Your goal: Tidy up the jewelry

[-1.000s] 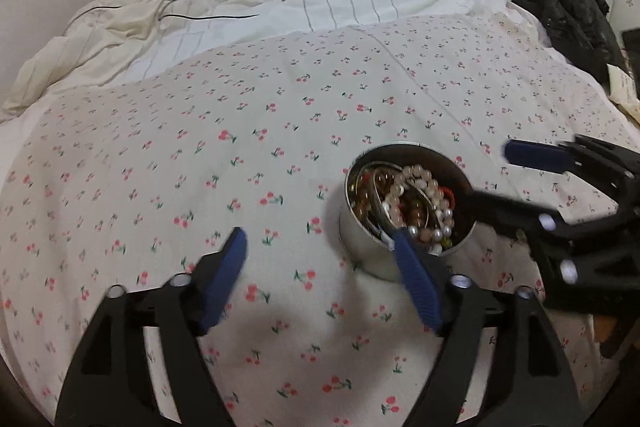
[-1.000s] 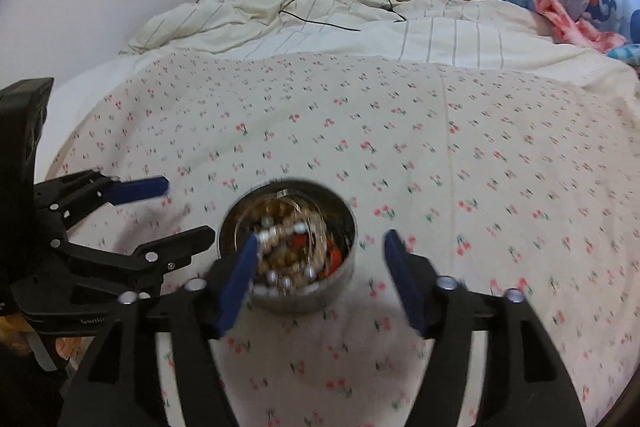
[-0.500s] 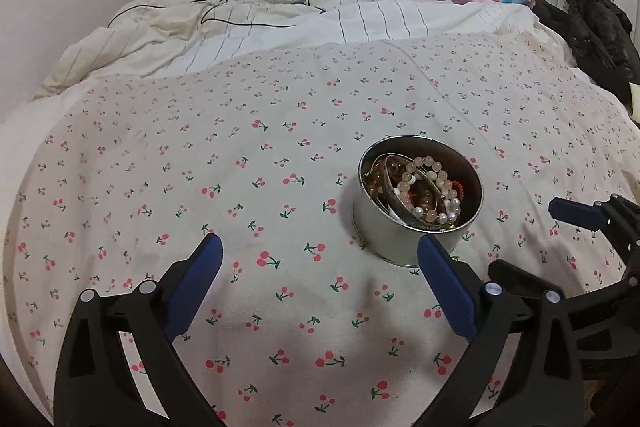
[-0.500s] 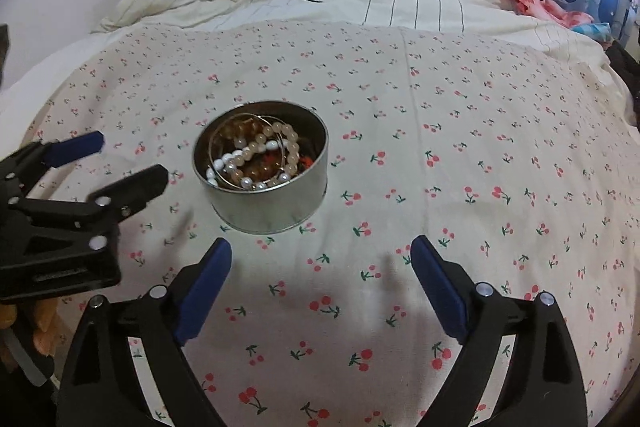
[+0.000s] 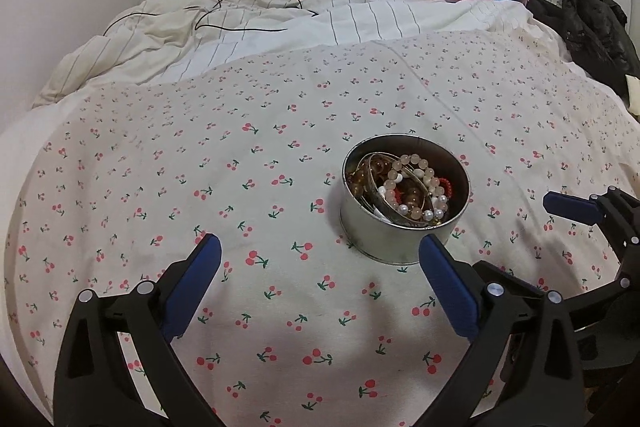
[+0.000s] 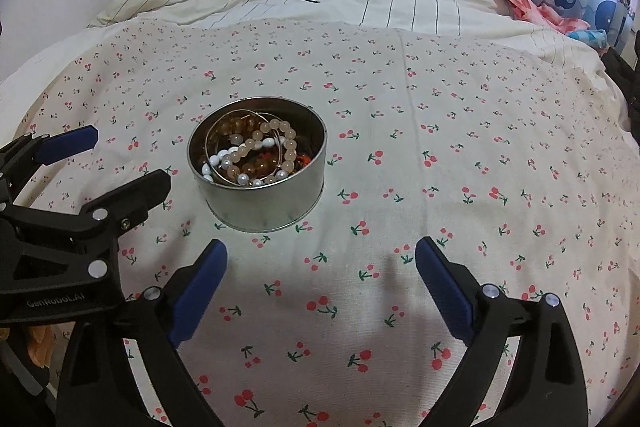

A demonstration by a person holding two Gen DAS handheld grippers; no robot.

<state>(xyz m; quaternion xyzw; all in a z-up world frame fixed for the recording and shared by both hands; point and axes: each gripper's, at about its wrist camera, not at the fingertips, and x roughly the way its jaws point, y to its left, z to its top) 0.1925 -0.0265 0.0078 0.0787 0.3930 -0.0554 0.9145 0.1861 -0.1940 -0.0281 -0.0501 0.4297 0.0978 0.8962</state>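
A round metal tin (image 5: 404,223) is standing upright on the cherry-print bedspread (image 5: 200,167), well in from every edge of the bed and toward its right side in the left wrist view. The tin is lying open at the top and is holding a tangle of jewelry (image 5: 404,189): pale pink bead bracelets (image 6: 260,147), white pearl-like beads, a thin metal bangle and some red and amber pieces, all sitting below the rim. The left tongs (image 5: 320,279) are hovering over the bedspread with the jaws spread wide and nothing between them; the right blue pad is sitting just beside the tin's near wall, though contact cannot be confirmed. The right tongs (image 6: 320,283) are likewise standing wide apart and holding nothing, hovering near the tin's front side but apart from it. A striped cream duvet (image 5: 280,27) is lying bunched toward the head edge of the bed, with a thin black cable (image 5: 240,7) trailing across it.
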